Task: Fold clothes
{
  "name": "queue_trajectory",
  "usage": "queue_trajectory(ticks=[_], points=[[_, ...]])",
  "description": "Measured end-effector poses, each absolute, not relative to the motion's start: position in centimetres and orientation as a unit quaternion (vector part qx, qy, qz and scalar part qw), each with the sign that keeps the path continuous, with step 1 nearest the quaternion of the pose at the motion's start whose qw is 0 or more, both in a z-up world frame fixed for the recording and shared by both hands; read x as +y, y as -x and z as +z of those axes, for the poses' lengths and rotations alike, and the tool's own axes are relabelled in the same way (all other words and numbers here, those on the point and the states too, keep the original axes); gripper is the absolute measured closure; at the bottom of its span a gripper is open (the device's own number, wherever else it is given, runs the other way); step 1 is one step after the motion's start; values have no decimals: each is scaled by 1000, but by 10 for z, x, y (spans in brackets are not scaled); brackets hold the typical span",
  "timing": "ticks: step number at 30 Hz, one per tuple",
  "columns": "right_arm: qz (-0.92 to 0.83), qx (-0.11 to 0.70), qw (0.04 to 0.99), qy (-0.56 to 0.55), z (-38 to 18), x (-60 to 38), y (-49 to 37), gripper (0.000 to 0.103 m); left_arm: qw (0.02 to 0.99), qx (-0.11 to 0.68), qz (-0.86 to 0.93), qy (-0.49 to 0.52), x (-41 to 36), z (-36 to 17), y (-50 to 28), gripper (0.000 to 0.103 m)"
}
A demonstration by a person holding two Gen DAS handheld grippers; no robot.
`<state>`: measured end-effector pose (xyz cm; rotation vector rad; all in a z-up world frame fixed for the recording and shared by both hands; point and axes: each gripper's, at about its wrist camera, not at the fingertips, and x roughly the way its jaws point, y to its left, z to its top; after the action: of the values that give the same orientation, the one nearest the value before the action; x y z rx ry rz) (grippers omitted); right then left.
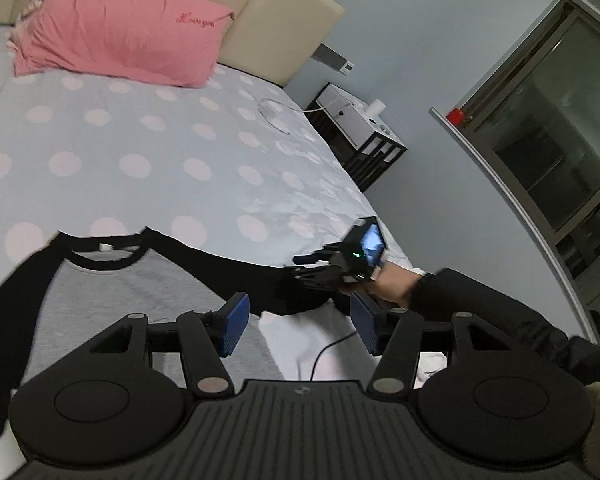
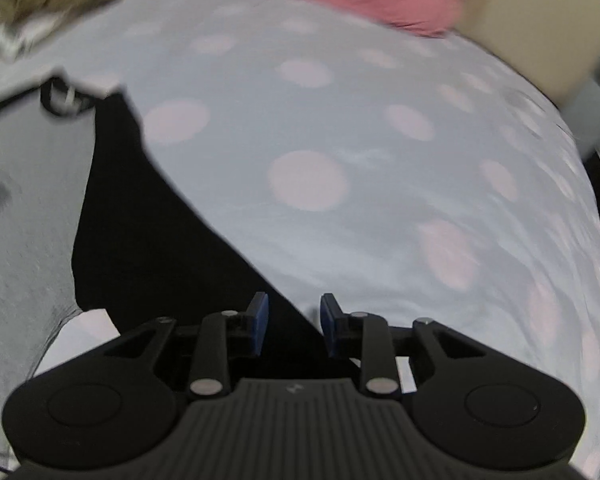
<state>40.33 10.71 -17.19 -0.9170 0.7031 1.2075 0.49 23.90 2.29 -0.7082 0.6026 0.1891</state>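
From the left wrist camera, a shirt [image 1: 140, 292] with a grey body and black sleeves lies face up on the bed [image 1: 148, 152], neck opening toward the pink pillow [image 1: 116, 36] at the headboard [image 1: 276, 28]. The left gripper [image 1: 298, 326] hangs just above the shirt's lower side edge with its blue pads [image 1: 233, 325] spread wide and nothing between them. One black sleeve [image 1: 228, 276] stretches out sideways toward the far edge of the bed, where the right gripper [image 1: 306, 266], held in a hand [image 1: 392, 284], reaches its cuff. Whether it has the cloth pinched I cannot tell from here. A nightstand [image 1: 360, 132] stands beside the bed, and a thin cable [image 1: 332, 346] trails over the sheet near the left gripper.

The right wrist camera is blurred by movement. The right gripper [image 2: 294, 326] sits low over the end of the black sleeve [image 2: 152, 216], whose edge runs diagonally down between the pads [image 2: 260, 322]. The pads stand apart with a clear gap, so they are around the cloth but not pressed onto it.

As I read it, folding has barely begun: the shirt is laid flat, no fold shows in this sleeve or in the body, and both folds, then halving, remain to be done.
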Motion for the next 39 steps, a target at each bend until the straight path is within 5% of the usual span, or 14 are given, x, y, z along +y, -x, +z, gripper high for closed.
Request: queue_trajectory(ticks=[4,6,7,10,13,16,18,20,26,30,39], points=[[531,318,666,416,-189,141,-395,67,877,307,106,354,248,16,13,49],[536,331,653,422,-195,152,-392,77,868,315,116,365,255,10,21,49],[540,342,643,422,-197,156,-392,99,865,318,121,370,258,7,25,49],[544,355,630,426,-193,161,-391,100,863,309,131,377,266,3,35,49],[552,355,633,410,-182,157,-394,90,862,305,132,384,269,1,43,49],[572,360,625,391,-179,152,-392,59,865,311,128,372,265,1,44,49],[560,358,617,422,-190,153,-386,63,866,317,127,366,262,0,42,49],[546,353,621,437,-196,157,-385,99,871,312,127,358,258,-1,43,49],[512,313,684,414,-188,157,-394,102,857,336,137,365,266,-56,45,49],[522,307,692,392,-171,129,-405,70,836,357,203,363,289,-120,56,51],[390,372,788,298,-134,-43,-463,67,816,391,243,350,297,-169,40,51]])
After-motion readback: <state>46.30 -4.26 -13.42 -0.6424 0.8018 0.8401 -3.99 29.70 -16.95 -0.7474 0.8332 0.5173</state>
